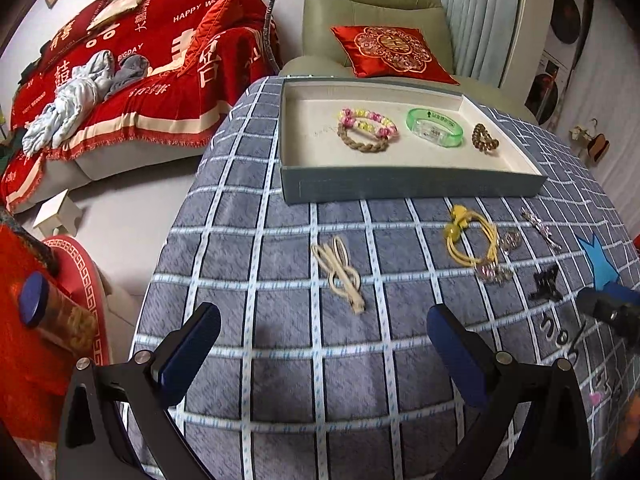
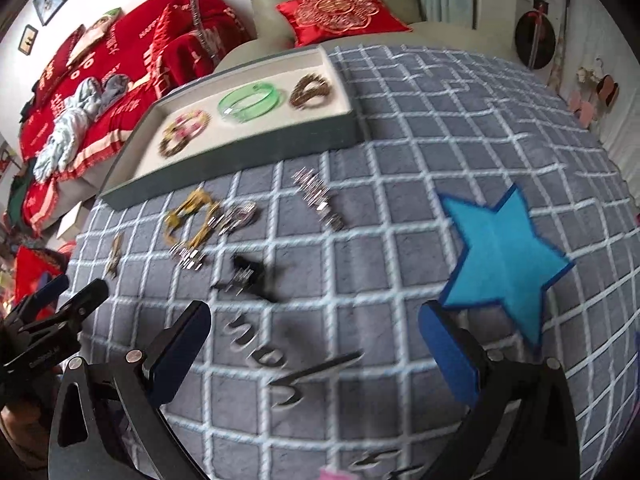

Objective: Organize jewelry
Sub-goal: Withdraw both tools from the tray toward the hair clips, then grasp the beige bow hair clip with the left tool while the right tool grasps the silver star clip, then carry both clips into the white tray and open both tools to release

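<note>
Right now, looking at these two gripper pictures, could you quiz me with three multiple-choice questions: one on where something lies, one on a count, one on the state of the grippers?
1. Where does the green bangle lie?
A. inside the tray
B. on the checked cloth in front of the tray
C. on the armchair

2. How many pieces lie inside the tray?
A. one
B. four
C. seven

3. How do the left gripper and right gripper stand?
A. both shut on jewelry
B. left open, right shut
C. both open and holding nothing

Answers:
1. A, since the bangle sits on the tray's pale floor between the pink and yellow bead bracelet and the brown bead bracelet.
2. B, counting those three plus the braided rope bracelet partly under the pink one.
3. C, as each pair of fingers stands wide apart with only cloth between.
</note>
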`<state>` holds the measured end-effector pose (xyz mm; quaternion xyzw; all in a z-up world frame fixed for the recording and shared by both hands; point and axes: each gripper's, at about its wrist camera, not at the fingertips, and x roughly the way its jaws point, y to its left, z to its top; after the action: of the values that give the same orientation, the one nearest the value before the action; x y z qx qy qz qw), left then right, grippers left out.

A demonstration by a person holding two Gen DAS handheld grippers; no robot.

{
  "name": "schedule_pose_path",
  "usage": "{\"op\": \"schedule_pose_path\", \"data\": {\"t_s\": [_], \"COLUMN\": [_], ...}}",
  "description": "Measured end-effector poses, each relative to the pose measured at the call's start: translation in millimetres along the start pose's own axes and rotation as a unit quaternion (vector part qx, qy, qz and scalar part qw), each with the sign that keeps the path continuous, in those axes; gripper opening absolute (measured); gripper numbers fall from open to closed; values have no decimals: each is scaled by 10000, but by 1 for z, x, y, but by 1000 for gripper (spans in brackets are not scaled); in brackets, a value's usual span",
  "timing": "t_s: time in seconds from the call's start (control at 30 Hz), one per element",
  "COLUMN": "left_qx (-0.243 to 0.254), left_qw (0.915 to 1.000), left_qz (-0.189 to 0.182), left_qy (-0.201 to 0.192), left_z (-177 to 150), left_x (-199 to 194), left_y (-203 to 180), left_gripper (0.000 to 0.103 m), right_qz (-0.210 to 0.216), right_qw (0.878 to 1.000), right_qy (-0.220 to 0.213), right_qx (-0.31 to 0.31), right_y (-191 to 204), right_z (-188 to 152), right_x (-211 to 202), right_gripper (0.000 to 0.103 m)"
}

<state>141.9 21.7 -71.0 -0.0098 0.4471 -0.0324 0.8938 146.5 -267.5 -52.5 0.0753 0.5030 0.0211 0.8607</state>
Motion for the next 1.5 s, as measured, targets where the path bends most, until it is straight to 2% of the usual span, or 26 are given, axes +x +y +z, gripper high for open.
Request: {"op": "schedule_pose_path", "data": {"t_s": [0.3,0.37,0.57,0.7,0.77,0.8,0.83,0.87,0.9,0.93,0.97,1.03,1.13,1.33,1.5], "left_qx": [-143,-241,-230,-106,5,75,160,225,282,330,317,197,85,-57,149], "left_qw": [9996,9993,9994,9998,9998,9996,9994,9991,9988,9984,9980,9963,9952,9937,9933], "left_qz": [107,81,59,-63,-159,-236,-306,-359,-398,-463,-552,-829,-971,-1114,-1103], "left_qy": [234,273,262,161,118,96,78,67,64,57,61,67,6,-131,-318], "left_z": [12,13,14,14,14,14,14,14,15,15,15,14,12,17,39], "left_x": [25,29,39,37,35,34,33,31,30,30,28,25,19,1,-17], "left_y": [2,5,2,-5,-10,-13,-17,-19,-21,-24,-24,-22,-16,-5,-6], "left_gripper": [103,103,98,83,72,63,53,48,36,35,35,35,35,35,35], "right_qz": [-208,-220,-410,-442,-406,-387,-394,-379,-370,-357,-375,-343,-146,66,257], "right_qw": [9996,9994,9967,9942,9942,9942,9941,9941,9942,9944,9948,9960,9983,9992,9986], "right_qy": [22,61,75,41,60,69,66,67,70,70,47,19,0,-173,-343], "right_qx": [-170,-269,-701,-979,-990,-998,-1009,-1014,-1009,-989,-941,-825,-563,-367,-326], "right_y": [-14,-11,7,19,21,22,23,24,25,26,25,21,11,0,-1], "right_z": [30,33,40,39,39,38,38,38,38,37,37,35,34,36,43], "right_x": [23,29,44,45,44,44,43,42,41,41,40,39,33,12,-5], "right_gripper": [102,92,75,65,58,56,50,37,29,15,11,11,11,11,11]}}
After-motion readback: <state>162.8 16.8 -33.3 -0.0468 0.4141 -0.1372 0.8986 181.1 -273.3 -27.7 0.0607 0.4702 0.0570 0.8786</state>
